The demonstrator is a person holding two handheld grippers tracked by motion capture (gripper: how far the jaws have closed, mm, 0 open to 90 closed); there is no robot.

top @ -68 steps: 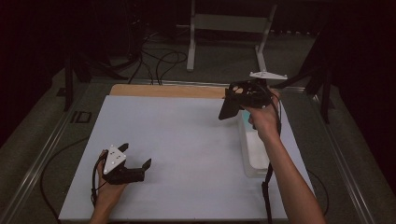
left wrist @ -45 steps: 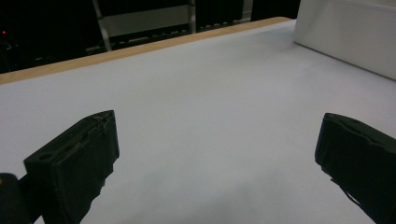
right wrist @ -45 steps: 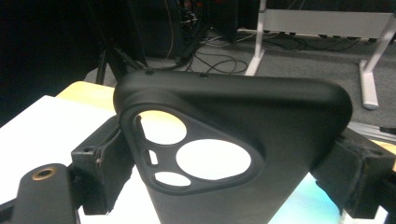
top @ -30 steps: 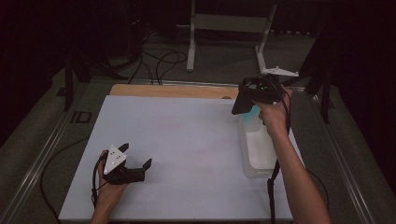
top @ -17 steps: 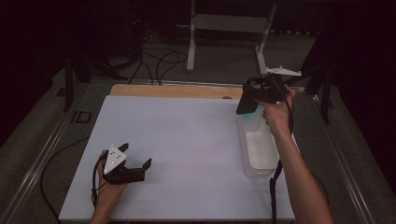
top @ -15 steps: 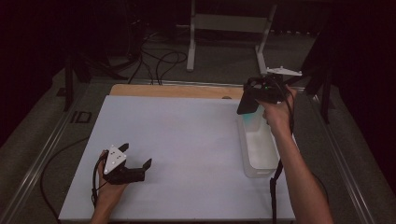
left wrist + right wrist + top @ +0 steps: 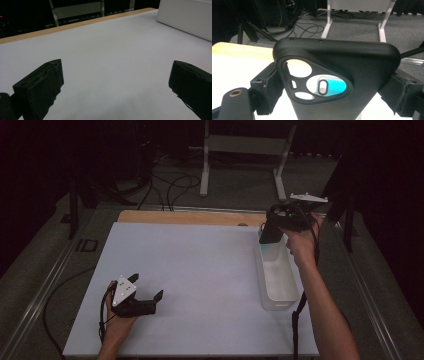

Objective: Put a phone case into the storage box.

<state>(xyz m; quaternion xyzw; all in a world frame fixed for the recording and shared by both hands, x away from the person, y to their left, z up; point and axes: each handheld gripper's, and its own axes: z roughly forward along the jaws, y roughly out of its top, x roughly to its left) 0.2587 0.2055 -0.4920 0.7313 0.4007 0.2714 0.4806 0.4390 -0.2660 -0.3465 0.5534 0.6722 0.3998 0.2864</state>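
The right gripper is held up over the far end of the clear plastic bin, the forearm reaching in from the near right and the hand wrapped round the body of the tool. Its jaws pinch a black phone case from both sides — in the right gripper view the case stands upright between them, camera cutout facing the lens, with something turquoise showing through the cutout. In the high view the case hangs just above the bin's far end, where a turquoise patch also shows inside the bin.

The left gripper rests low on the near left of the white table, hand under it, jaws spread wide with nothing between them; the left gripper view shows bare table between the two black pads.

Count: two grippers, one phone case, one bin.

The bin lies along the right edge of the table, long side running near to far, its far end close to the wooden strip at the table's far edge. Between the left gripper and the bin the table top is open — wide room across the middle and the far left.
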